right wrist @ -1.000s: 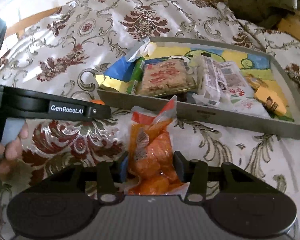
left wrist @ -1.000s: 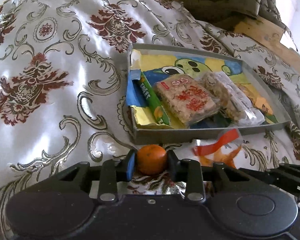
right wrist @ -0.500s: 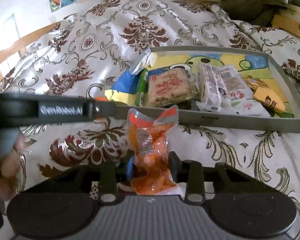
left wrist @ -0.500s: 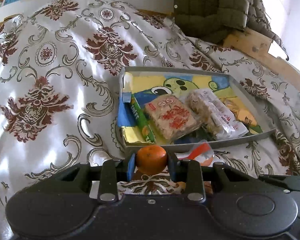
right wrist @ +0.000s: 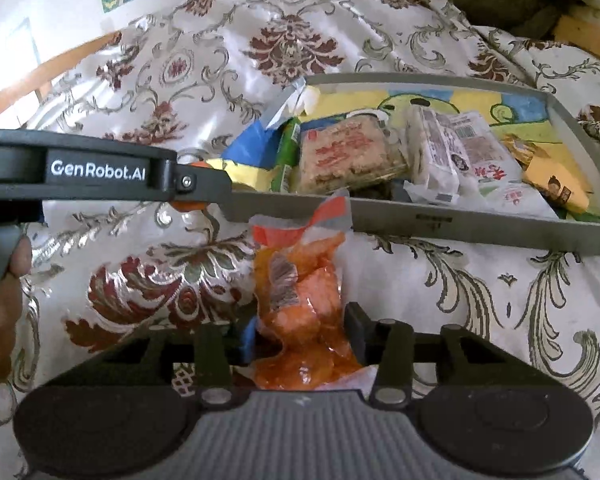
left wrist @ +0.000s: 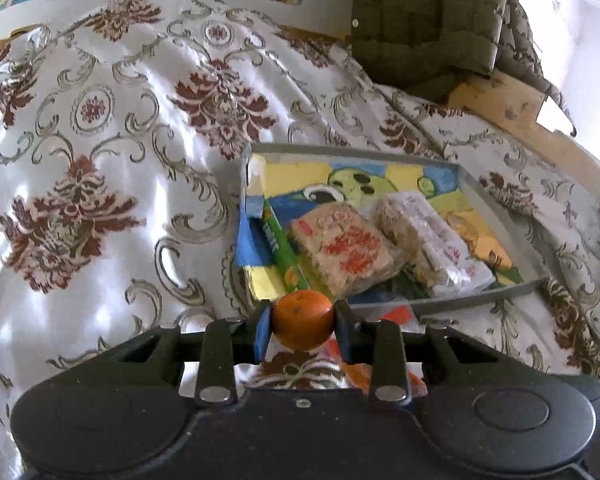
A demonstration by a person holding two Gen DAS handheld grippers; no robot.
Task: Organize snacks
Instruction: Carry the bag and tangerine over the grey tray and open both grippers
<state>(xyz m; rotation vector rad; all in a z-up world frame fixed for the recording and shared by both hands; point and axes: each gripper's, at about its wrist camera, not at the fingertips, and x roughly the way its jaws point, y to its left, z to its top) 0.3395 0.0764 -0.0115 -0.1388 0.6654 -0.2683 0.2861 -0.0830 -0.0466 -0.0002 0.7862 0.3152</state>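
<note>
The left tongs point(left wrist: 303, 326) pinch a mandarin point(left wrist: 303, 320), the tray point(left wrist: 500, 292) at one o'clock. The right tongs point(right wrist: 300, 336), jaws just widening, flank the orange snack bag point(right wrist: 300, 300); grip unclear.

i see the tray point(left wrist: 476, 299) lying on the bed point(left wrist: 100, 184), ahead of both grippers. in the tray, from left to right: a stick pack point(left wrist: 278, 246), a rice cake point(left wrist: 346, 250), a second wrapped cake point(left wrist: 428, 240), and a small packet point(right wrist: 556, 178) at the right end. the left gripper point(left wrist: 303, 322) is just before the tray's near wall with the orange point(left wrist: 303, 320) between its fingers, above the cloth. right of it, the bag point(right wrist: 304, 304) lies on the bed before the tray, its top touching the near wall, its lower part between the right gripper point(right wrist: 302, 338) fingers. a jacket point(left wrist: 428, 20) sits behind the tray.
</note>
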